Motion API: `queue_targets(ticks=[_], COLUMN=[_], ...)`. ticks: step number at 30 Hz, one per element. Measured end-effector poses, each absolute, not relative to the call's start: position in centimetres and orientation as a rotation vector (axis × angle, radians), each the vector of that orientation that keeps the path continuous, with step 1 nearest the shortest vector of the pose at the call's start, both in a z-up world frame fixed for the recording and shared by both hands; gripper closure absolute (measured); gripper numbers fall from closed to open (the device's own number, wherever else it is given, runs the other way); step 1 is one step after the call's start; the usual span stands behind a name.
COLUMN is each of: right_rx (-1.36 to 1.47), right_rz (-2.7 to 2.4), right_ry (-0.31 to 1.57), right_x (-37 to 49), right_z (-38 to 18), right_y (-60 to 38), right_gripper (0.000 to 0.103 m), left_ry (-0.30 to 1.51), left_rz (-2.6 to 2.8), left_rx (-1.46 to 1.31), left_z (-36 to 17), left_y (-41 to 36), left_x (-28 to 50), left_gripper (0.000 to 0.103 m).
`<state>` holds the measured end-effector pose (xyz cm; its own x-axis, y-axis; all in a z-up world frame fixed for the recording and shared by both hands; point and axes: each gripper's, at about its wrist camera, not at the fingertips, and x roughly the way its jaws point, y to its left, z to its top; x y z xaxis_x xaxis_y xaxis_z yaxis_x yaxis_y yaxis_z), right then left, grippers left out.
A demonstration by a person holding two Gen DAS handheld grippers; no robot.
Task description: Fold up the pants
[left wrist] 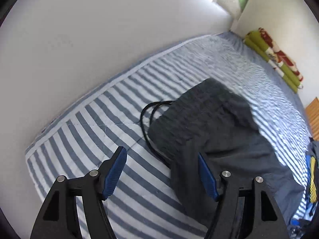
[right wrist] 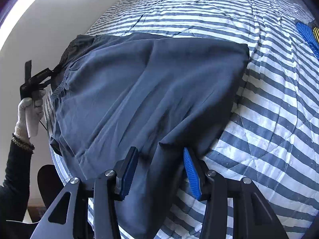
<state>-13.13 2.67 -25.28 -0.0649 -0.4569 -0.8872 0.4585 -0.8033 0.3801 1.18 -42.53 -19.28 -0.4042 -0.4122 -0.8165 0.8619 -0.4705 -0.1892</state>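
Two grippers work over one pair of dark slate-blue cloth pants (right wrist: 143, 91), which lies spread on the blue-and-white striped quilt (right wrist: 269, 119) of a bed set against a white wall (left wrist: 99, 29). The right gripper (right wrist: 159, 171) has a ridge of the pants' fabric bunched between its blue ribbed pads, which stand only part-way apart; whether they actually pinch the cloth cannot be told. The left gripper (left wrist: 161, 171) has its jaws wide apart with only striped quilt between them; the pants' edge runs just under its right-hand finger, and nothing is held. In the right wrist view a white-gloved hand (right wrist: 30, 111) holds that left gripper at the gathered waistband (right wrist: 61, 85), where a black drawstring (left wrist: 147, 117) loops onto the quilt. The garment's long axis runs from the waistband at the left hand to the end at the right gripper, so each hand is nearest its own end.
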Motion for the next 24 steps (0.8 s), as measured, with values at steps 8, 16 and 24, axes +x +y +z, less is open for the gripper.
queue_targets(ticks=[8,16,24], right_rx=[1.586,1.598,1.587], right_rz=[-1.958,-1.966,-1.963], right_ry=[0.059,0.049,0.048], right_x=[-12.7,-12.7,-12.3], right_z=[-24.8,-25.1,-25.2], right_y=[1.2,0.9,1.3], right_gripper=[0.06,0.059,0.059], left_ry=[0.732,0.982,1.109], left_rz=[-2.092,-2.375,-2.235], left_rx=[0.995,1.201,1.322], left_z=[-16.8,-18.2,-23.9], left_y=[-39.3,-34.0,-36.3], left_x=[-0.9,-7.3,-8.7], left_gripper=[0.032,0.043,0.041])
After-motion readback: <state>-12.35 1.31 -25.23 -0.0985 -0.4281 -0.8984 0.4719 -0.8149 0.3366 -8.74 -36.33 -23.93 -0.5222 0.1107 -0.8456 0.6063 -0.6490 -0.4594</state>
